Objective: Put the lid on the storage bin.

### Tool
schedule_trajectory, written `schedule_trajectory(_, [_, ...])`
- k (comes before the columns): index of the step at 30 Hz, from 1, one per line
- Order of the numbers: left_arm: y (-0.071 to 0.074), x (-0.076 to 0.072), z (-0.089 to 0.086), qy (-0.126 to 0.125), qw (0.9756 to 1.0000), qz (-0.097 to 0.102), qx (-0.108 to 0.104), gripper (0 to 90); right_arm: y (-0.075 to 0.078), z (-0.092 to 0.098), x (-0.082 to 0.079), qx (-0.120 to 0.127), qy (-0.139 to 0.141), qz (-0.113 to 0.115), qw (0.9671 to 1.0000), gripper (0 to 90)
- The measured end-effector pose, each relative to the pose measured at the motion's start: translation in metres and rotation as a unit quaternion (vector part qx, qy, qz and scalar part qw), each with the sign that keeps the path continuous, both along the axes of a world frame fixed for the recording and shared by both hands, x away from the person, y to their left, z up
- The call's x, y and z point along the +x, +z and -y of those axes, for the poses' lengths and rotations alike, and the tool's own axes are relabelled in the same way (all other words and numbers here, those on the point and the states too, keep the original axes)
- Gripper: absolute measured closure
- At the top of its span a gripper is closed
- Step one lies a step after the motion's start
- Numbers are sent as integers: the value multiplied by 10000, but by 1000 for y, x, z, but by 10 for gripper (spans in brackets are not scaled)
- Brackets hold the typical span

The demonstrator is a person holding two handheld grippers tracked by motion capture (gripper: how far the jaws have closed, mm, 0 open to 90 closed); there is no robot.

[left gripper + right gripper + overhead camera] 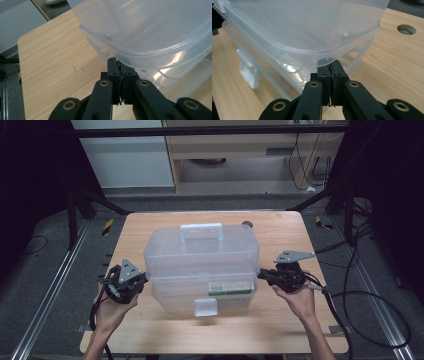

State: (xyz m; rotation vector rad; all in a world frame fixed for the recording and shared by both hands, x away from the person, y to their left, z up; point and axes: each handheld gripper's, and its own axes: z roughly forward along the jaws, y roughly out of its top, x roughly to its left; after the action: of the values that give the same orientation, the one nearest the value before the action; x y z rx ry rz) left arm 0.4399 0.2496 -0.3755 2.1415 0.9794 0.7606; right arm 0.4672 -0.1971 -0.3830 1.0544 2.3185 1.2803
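Observation:
A clear plastic box stands in the middle of the wooden table (280, 235). Its domed lid (200, 252) carries a white handle (201, 234). A white latch (205, 307) hangs at the front of its base (175, 296). My left gripper (145, 277) is shut, with its tips against the box's left side. In the left gripper view the shut jaws (117, 62) sit just under the lid's rim (140, 58). My right gripper (260, 274) is shut at the box's right side. Its tips (329, 66) sit under the lid's rim (307, 56). I see nothing between either pair of jaws.
A green-and-white label (230, 290) shows through the base's front wall. A round hole (247, 224) is cut in the table at the far right, behind the box. Black cables (360, 310) trail off the table's right side. Dark frame bars stand around the table.

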Motion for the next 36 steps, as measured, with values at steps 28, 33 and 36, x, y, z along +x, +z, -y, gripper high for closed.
schedule_trajectory(28, [-30, 9, -9, 232, 9976, -603, 234, 871, -25, 2, 2, -682, -231, -316, 9969, 900])
schedule_trajectory(33, [-39, 17, -26, 567, 9960, -670, 153, 844, -29, 15, 5, -715, -540, -310, 9955, 888])
schedule_trajectory(36, [-47, 23, -37, 731, 9949, -698, 26, 803, -35, 25, 9, -684, -777, -278, 9942, 817])
